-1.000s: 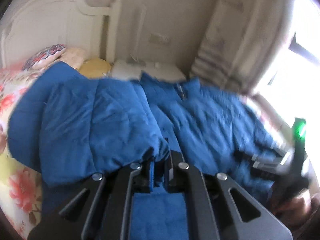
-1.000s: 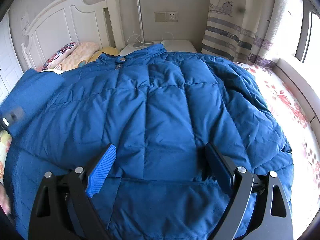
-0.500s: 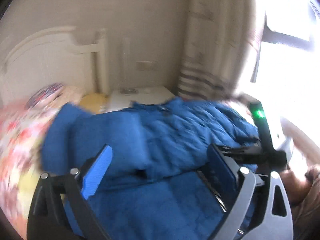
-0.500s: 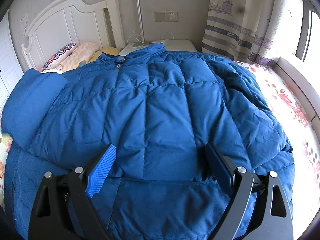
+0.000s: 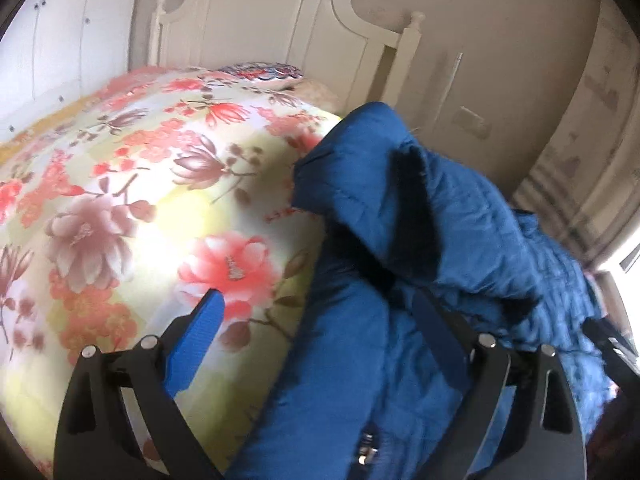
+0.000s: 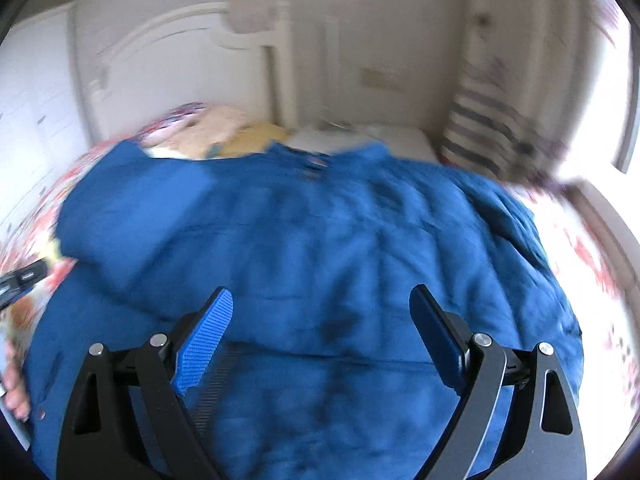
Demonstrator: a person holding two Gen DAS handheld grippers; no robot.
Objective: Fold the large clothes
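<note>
A large blue padded jacket lies spread on the bed, collar toward the headboard, with its left sleeve folded in over the body. In the left wrist view the jacket's left edge and folded sleeve fill the right half. My left gripper is open and empty, over the jacket's left edge. My right gripper is open and empty, above the jacket's lower middle. The right wrist view is blurred.
The bed has a floral cover and a white headboard. Pillows lie at the head. A white nightstand and striped curtain stand at the back right. The left gripper's body shows at the left edge.
My left gripper let go of the sleeve, opened, and swung left to the jacket's left edge. My right gripper stayed open and has begun to move, blurring its view.
</note>
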